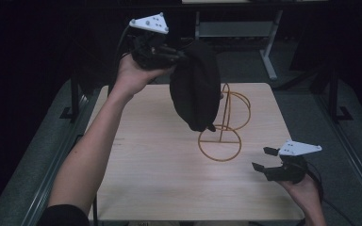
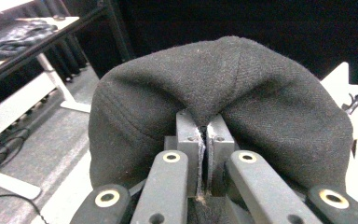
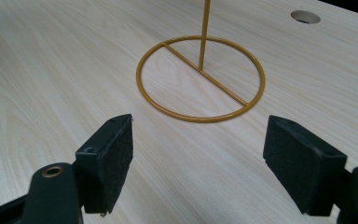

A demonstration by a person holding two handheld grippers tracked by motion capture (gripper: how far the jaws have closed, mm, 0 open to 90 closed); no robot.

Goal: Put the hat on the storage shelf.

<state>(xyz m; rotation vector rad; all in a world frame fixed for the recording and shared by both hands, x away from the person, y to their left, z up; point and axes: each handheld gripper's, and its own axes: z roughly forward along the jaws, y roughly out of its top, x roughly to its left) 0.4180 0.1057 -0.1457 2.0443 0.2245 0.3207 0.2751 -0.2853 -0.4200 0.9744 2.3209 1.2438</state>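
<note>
Black wool cap hangs in air above far half of table, pinched at fabric edge in your left gripper, jaws clamped tight on cloth. Cap's lower tip sits near gold wire hat stand w/ ring base, upright post, on pale wood table. Right gripper idle, jaws wide, nothing btwn, low beside base. Tip: centre cap's opening over stand's top loop before lowering; steady base w/ right if it wobbles.

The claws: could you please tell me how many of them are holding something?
1. The left claw, raised above the table, is shut on the black hat; the right claw is open near the gold wire stand.
</note>
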